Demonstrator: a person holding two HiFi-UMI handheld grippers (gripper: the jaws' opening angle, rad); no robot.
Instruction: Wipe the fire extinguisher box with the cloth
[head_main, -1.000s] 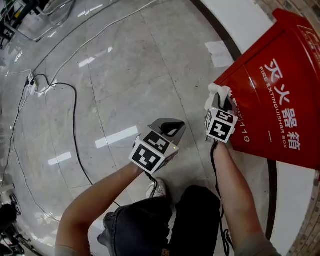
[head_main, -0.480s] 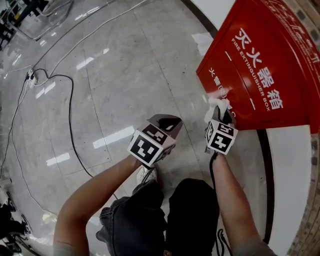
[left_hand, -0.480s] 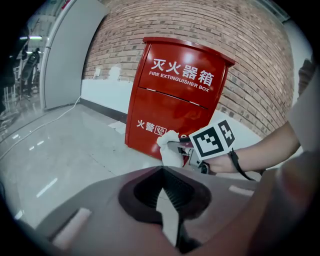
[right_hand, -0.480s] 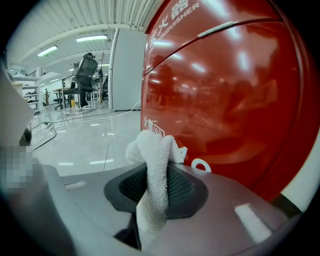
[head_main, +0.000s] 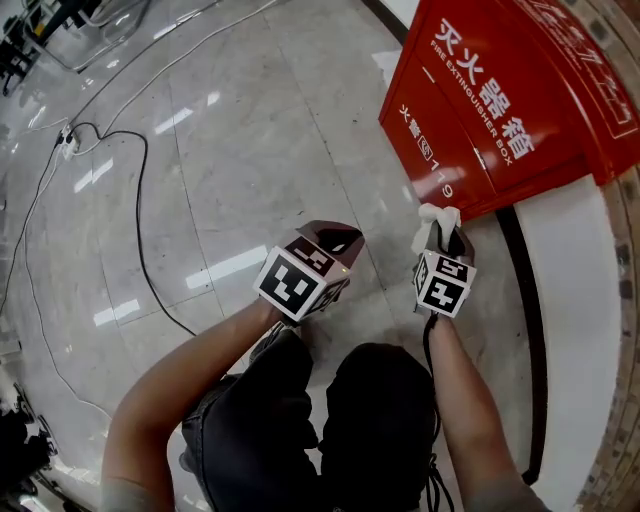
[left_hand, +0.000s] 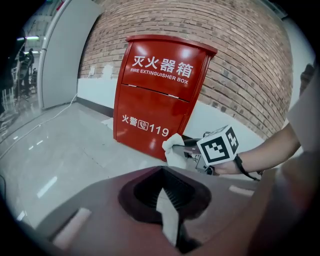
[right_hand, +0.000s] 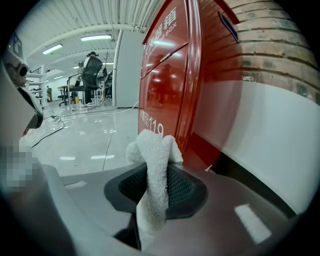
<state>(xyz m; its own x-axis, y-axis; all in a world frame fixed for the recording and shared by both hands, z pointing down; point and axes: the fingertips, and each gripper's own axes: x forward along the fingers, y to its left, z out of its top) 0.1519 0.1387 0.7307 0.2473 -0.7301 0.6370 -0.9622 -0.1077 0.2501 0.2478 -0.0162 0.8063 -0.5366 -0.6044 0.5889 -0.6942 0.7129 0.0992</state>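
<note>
The right gripper pinches the cloth just beside the near lower corner of the box, which stands far right. The left gripper hangs left, jaws together, empty.

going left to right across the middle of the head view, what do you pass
thin black floor cable → left gripper → right gripper clamping a white terry cloth → curved black floor strip → white wall base
</note>
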